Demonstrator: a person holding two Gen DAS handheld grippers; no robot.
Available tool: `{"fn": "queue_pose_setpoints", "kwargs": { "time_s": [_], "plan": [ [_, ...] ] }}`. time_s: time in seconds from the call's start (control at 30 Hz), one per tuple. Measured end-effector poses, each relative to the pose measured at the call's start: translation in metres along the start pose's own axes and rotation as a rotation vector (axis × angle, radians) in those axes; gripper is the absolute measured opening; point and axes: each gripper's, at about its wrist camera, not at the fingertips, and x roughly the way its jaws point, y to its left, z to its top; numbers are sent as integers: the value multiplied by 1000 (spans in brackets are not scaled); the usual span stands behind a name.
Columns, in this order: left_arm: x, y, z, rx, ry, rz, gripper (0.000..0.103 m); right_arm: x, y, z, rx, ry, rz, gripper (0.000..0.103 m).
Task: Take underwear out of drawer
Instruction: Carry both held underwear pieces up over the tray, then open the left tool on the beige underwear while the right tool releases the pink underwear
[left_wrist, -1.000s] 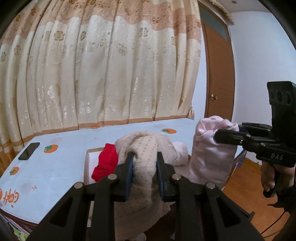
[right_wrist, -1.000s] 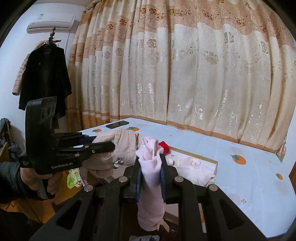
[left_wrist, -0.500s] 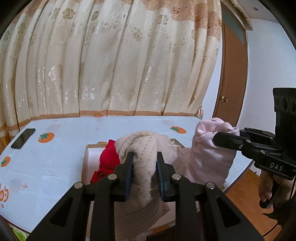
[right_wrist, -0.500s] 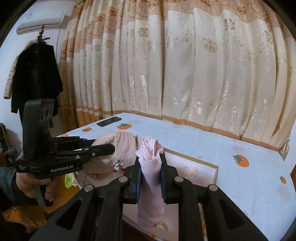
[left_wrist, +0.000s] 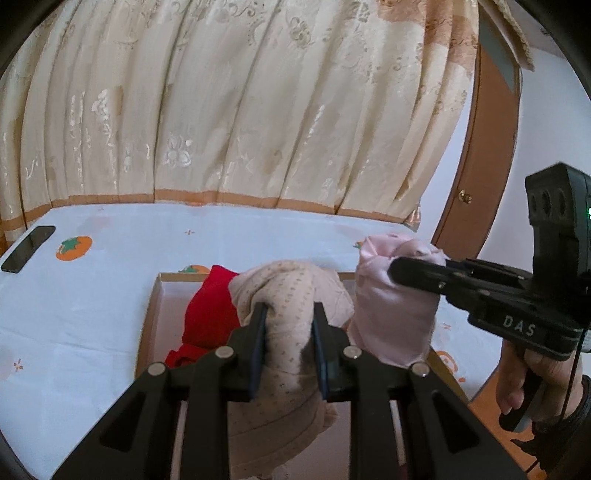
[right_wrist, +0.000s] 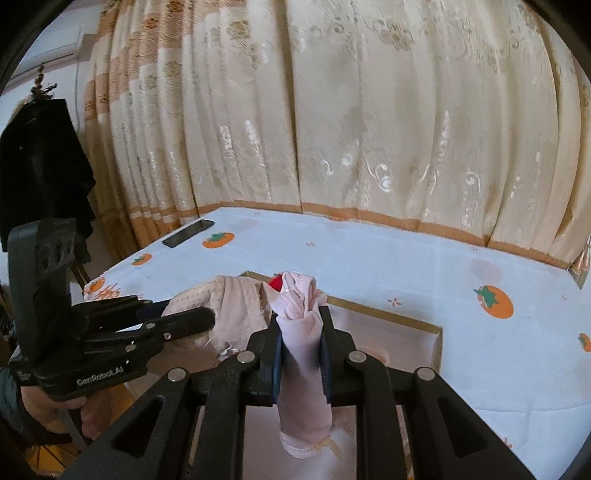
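My left gripper (left_wrist: 290, 308) is shut on a beige dotted underwear (left_wrist: 291, 291), which hangs in a bunch over the open drawer (left_wrist: 151, 314). My right gripper (right_wrist: 300, 317) is shut on a pale pink underwear (right_wrist: 301, 369) that dangles below its fingers. Each gripper shows in the other's view: the right gripper (left_wrist: 395, 267) with the pink underwear (left_wrist: 395, 317), the left gripper (right_wrist: 207, 317) with the beige underwear (right_wrist: 229, 306). A red underwear (left_wrist: 210, 314) lies inside the drawer, partly hidden behind the beige one.
The drawer (right_wrist: 388, 314) rests on a white cloth with orange fruit prints (right_wrist: 406, 266). A black phone (left_wrist: 27, 247) lies at the cloth's far left edge. Patterned curtains (left_wrist: 240, 110) hang behind, a brown door (left_wrist: 484, 166) stands to the right, and a dark coat (right_wrist: 40, 166) hangs on the left.
Both grippers have carried their garments forward and slightly down, from beside the surface's edge to over the drawer. The floor has dropped out of most of the view. Both grips are unchanged.
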Motion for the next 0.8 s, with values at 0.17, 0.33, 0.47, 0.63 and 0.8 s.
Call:
{"fn": "queue_pose_setpoints", "kwargs": {
  "time_s": [0.17,0.33,0.47,0.63,0.8],
  "plan": [
    [17,5,2,-17,37,15,21,22,-8,4,11,34,-13,18],
    [35,8,10,-21,82,37,21,43,-16,12,33,70,-30,18],
    [46,6,12,-8,111,49,21,57,-20,18,45,92,-42,18],
    [58,1,14,19,143,62,21,72,-29,17,61,127,-61,18],
    [70,-2,12,38,179,67,22,85,-41,12,80,168,-73,19]
  ]
}}
